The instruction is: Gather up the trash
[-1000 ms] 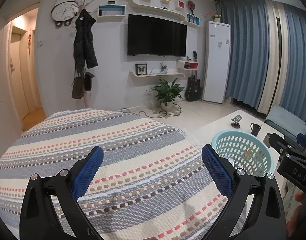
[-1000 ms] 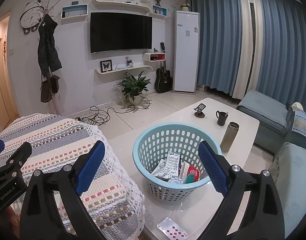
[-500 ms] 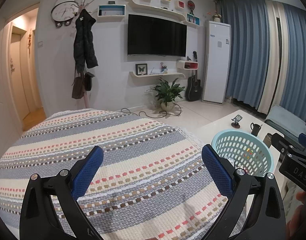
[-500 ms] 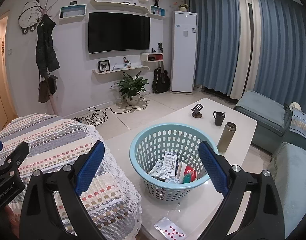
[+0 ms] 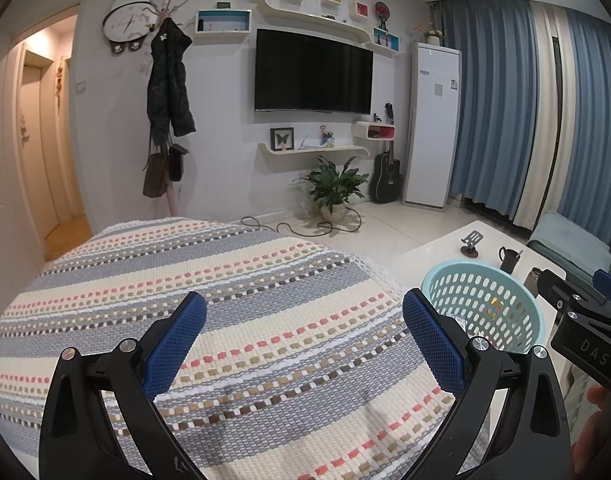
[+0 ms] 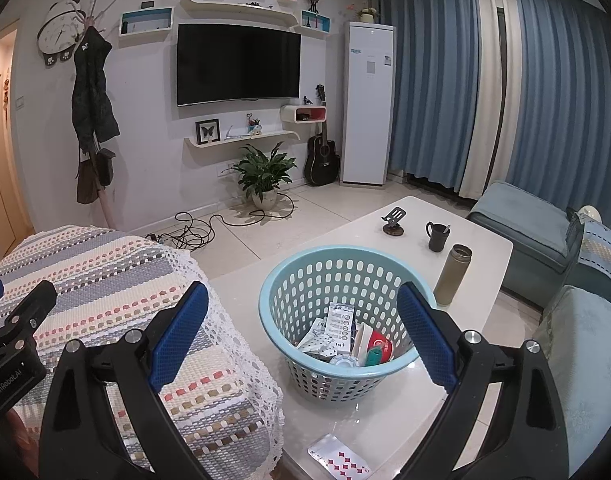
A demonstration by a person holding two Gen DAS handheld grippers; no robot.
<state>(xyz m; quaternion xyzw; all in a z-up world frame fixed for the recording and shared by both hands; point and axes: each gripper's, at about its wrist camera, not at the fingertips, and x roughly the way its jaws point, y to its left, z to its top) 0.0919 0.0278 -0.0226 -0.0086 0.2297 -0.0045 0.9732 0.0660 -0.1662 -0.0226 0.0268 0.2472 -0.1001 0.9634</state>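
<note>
Trash [image 6: 347, 340] fills the bottom of a pale blue perforated basket [image 6: 305, 276], which stands on a white glossy worktop [image 6: 485, 248]; the pieces visible through the basket's open top include printed white wrappers, a red and white packet and a small green item (the finer print cannot be read). Another flat silver packet with red diamond marks [image 6: 339, 458] lies on the worktop just in front of the basket, near the worktop's front edge. Behind the basket on the same worktop stand a tall metal flask [image 6: 451, 274], a dark mug [image 6: 437, 236] and a small phone stand [image 6: 393, 222], each apart from the others. To the left of the worktop sits a rounded surface draped in a striped woven cover with a lace edge [image 6: 117, 280]. The right gripper [image 6: 301, 336] hovers above the basket with its blue-padded jaws spread wide and holding nothing; the left gripper [image 5: 303, 344] hovers over the striped cover, its jaws likewise spread wide and empty. In the left wrist view the basket [image 5: 517, 304] appears at the right, beyond the cover's edge. A wall-mounted television [image 6: 237, 64] hangs on the far wall; a potted plant [image 6: 265, 176] stands on the floor below it.
</note>
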